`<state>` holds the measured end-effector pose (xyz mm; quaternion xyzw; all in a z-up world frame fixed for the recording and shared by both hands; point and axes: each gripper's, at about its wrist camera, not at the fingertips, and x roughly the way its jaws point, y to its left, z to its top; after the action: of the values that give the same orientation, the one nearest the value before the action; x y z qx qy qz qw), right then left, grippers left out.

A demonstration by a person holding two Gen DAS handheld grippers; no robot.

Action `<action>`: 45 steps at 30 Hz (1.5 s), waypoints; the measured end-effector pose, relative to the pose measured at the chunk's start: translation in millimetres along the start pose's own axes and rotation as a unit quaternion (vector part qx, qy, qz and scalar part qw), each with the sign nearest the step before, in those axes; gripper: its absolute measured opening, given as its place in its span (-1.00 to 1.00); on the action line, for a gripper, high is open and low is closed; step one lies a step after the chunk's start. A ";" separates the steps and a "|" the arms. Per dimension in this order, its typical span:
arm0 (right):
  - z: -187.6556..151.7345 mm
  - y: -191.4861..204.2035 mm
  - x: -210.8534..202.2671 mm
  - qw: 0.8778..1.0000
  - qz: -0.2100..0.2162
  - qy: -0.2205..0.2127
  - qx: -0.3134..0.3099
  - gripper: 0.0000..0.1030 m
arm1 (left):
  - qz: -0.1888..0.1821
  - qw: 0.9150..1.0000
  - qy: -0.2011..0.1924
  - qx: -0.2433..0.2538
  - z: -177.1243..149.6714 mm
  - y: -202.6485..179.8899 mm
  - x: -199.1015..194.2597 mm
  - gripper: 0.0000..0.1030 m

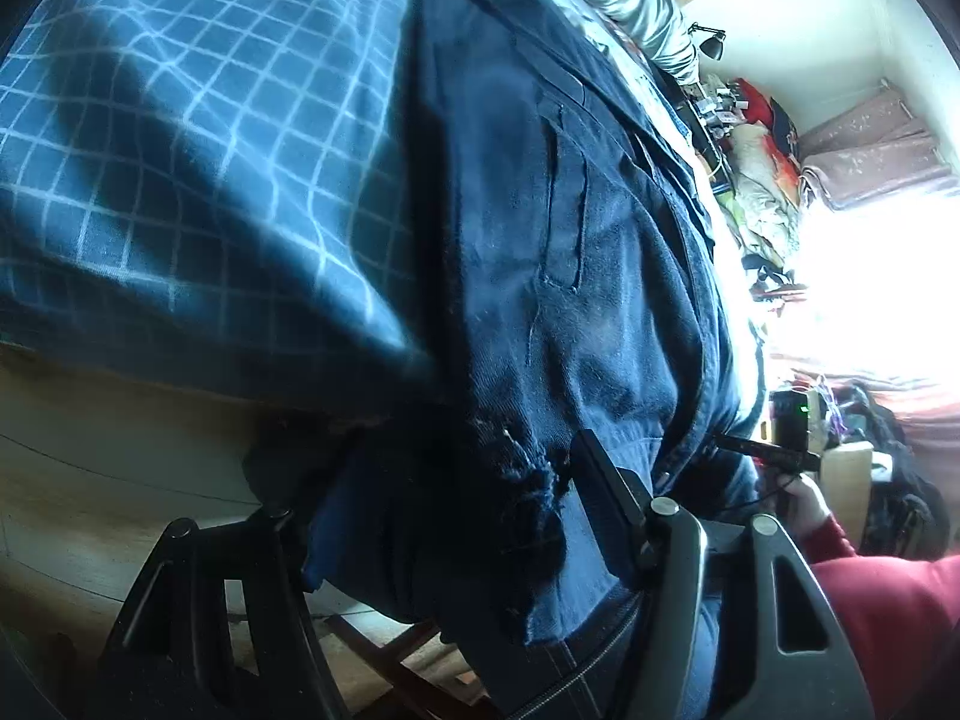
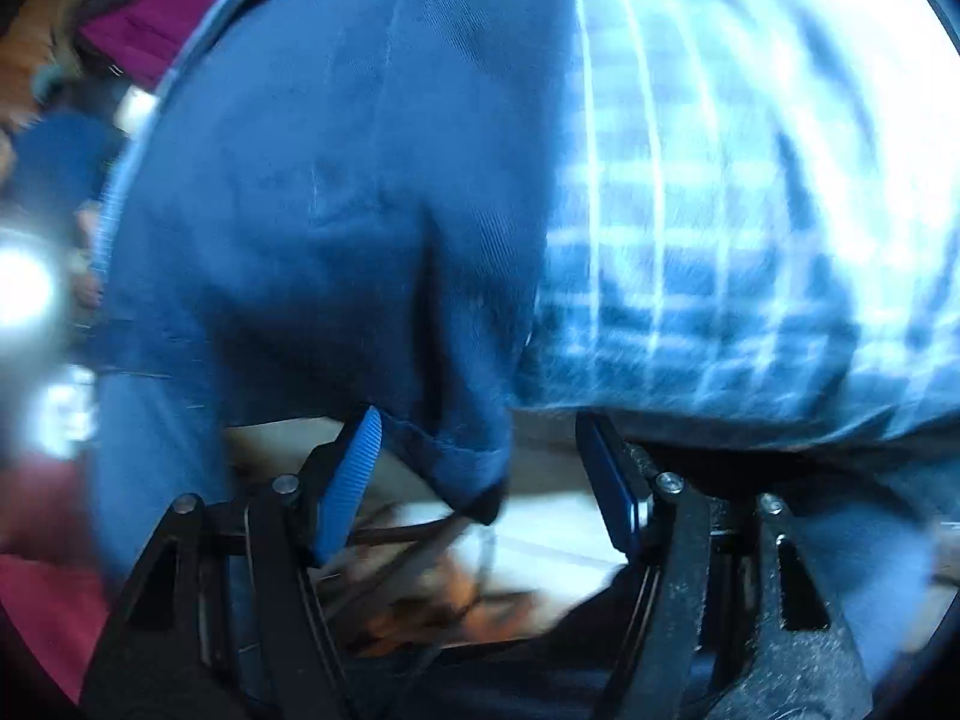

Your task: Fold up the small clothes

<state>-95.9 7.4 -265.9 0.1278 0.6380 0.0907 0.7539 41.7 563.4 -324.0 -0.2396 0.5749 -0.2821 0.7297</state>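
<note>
Left gripper (image 1: 432,516) is closest in its view: fingers spread wide, dark denim draped across the gap and over the left one. The right finger (image 1: 606,498) lies against the cloth, so whether anything is pinched I cannot tell. Looks more like cloth lying over open fingers than a real grip.

Right gripper (image 2: 480,480): also wide open, blue ribbed pad (image 2: 351,480) on the left finger visible. A hem corner of the jeans (image 2: 468,468) hangs into the gap between the fingers, touching neither as far as I can see. View is motion-blurred.

Jeans (image 1: 570,276) lie on the bed, on a blue checked sheet (image 1: 198,168), reaching to the bed's near edge, with the frayed hem end spilling over it towards both grippers. Pocket side up, mostly spread flat and long.

Progress, my read: early. No crisp fold visible and the garment isn't stacked on itself anywhere I can see. Both hem corners sit at the grippers, so the likely step is grabbing the leg ends for a first fold up towards the waist. All folds remain.

Red sleeve (image 1: 888,600) at the right edge of the left view.
</note>
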 end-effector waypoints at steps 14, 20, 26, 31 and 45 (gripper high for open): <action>-17.4 73.5 -14.5 0.975 -0.189 -0.063 -0.100 0.29 | 0.028 0.999 -0.005 0.018 5.8 -9.0 3.9 0.32; -12.7 57.2 -17.4 0.974 -0.194 -0.065 -0.101 0.36 | 0.025 1.000 -0.010 0.010 2.6 -7.4 6.6 0.32; -16.2 49.6 -18.3 0.980 -0.168 -0.061 -0.086 0.37 | 0.029 0.999 -0.008 0.013 3.4 -9.8 6.2 0.32; -18.5 -13.7 -24.4 0.994 0.062 -0.058 0.061 0.36 | 0.029 1.000 -0.006 0.012 4.5 -10.3 4.8 0.32; -11.5 -24.7 0.7 0.992 0.107 0.006 0.060 0.36 | 0.025 1.000 -0.009 0.010 -3.5 -9.1 -2.3 0.23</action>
<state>-107.7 -15.0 -276.0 0.2396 0.6298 0.1332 0.7268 36.7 558.3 -317.0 -0.2199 0.5715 -0.2675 0.7440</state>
